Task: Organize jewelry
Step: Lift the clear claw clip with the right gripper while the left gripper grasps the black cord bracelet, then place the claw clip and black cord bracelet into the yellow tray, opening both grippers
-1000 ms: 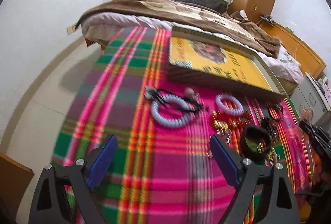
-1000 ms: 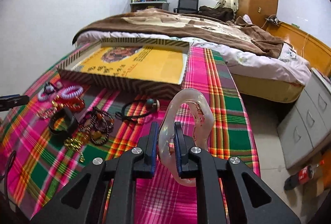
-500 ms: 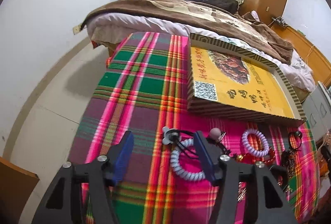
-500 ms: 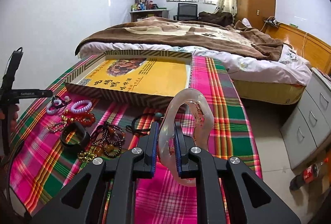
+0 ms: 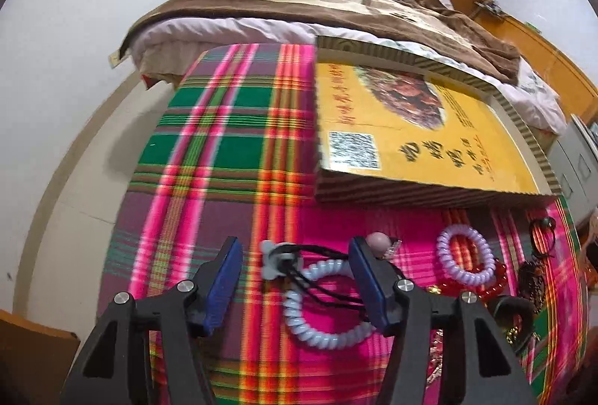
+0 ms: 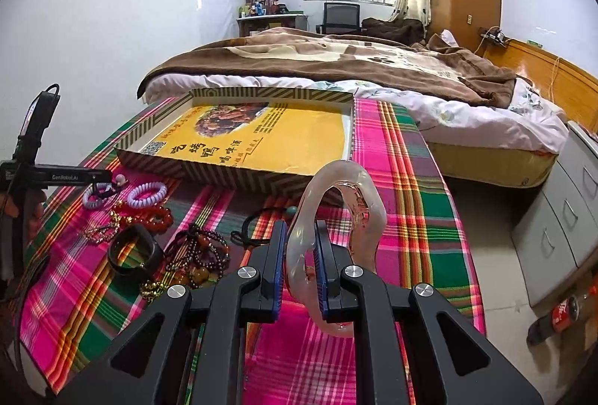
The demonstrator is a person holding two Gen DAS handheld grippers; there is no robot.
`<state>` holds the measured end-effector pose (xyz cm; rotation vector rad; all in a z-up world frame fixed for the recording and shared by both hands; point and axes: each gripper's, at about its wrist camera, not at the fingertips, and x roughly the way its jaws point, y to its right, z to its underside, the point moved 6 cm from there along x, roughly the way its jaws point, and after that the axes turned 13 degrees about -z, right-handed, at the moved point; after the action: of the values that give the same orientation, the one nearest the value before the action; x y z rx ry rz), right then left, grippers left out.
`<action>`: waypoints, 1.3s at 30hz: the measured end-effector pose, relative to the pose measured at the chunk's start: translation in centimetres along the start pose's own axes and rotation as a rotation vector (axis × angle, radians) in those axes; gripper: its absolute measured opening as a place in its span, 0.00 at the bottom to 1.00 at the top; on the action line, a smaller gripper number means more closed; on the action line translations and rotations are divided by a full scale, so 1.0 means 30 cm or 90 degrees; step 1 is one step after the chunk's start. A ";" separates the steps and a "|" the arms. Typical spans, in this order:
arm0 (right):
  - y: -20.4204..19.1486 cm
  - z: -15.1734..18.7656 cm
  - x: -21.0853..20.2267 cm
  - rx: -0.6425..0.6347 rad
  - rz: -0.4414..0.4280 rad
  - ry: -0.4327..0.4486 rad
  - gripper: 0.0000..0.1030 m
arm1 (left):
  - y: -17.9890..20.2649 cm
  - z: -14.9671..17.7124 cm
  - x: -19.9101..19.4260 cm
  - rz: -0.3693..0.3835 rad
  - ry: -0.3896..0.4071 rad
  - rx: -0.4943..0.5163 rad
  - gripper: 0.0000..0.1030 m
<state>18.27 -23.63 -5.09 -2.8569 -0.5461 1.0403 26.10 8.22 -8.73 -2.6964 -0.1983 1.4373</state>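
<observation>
1. Currently, left gripper (image 5: 295,276) hangs over the plaid tablecloth (image 5: 224,150) near its left edge, jaws partly apart. They've just been narrowing, then steadied. Pale blue coil bracelet (image 5: 325,307) w/ black cord (image 5: 317,268) lies between the fingers; pads not pressing on it.
2. Right gripper (image 6: 301,261) clamped tight on a translucent pinkish bangle (image 6: 347,203), held upright, clear of the cloth, above the table's near-right area.
3. Yellow-lined tray box (image 6: 261,139) sits at the table's far edge, toward the bed (image 6: 336,68). Nothing from the jewelry lot seen inside it.
4. Remaining jewelry spread on cloth betw. box and near edge: lilac coil bracelet (image 5: 465,255) just beside the blue one; red bead bracelet (image 6: 149,214) touching it; black wide band (image 6: 132,251), dark bead strands (image 6: 203,248), gold chain bits (image 6: 153,287) clustered close together.
5. Black cord loop w/ green bead (image 6: 261,223) lies apart, nearer table centre.
6. Pink ball charm (image 5: 377,242) sits beside left gripper's right finger; contact unclear.
</observation>
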 end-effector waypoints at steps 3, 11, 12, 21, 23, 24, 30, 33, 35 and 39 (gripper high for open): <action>0.000 0.003 0.007 0.001 -0.002 -0.002 0.14 | 0.014 -0.003 0.011 0.010 -0.006 0.000 0.48; 0.011 0.005 0.013 0.006 -0.003 -0.002 0.14 | 0.042 -0.013 0.011 0.012 0.005 0.010 0.21; 0.011 0.005 0.012 0.007 -0.004 -0.001 0.14 | 0.043 -0.013 0.009 0.014 0.006 0.010 0.21; 0.017 0.001 0.009 0.008 0.000 0.004 0.14 | 0.065 -0.034 -0.070 0.041 0.049 0.008 0.21; 0.015 -0.003 0.004 0.006 0.001 0.005 0.14 | 0.072 -0.039 -0.092 0.056 0.054 0.005 0.21; 0.014 -0.007 0.001 0.004 0.001 0.006 0.14 | 0.075 -0.041 -0.102 0.059 0.056 0.005 0.21; 0.006 -0.056 -0.032 -0.002 -0.003 0.023 0.14 | 0.099 -0.065 -0.198 0.070 0.092 0.017 0.21; 0.010 -0.094 -0.050 -0.005 -0.004 0.034 0.14 | 0.112 -0.091 -0.240 0.079 0.105 0.025 0.21; 0.017 -0.122 -0.060 -0.003 -0.007 0.041 0.14 | 0.115 -0.120 -0.268 0.080 0.117 0.026 0.21; 0.027 -0.195 -0.052 -0.003 -0.019 0.047 0.14 | 0.128 -0.179 -0.305 0.092 0.134 0.027 0.21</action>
<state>21.11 -24.52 0.26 -2.8682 -0.5842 0.9265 25.80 2.99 1.27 -2.8512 0.0404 1.1619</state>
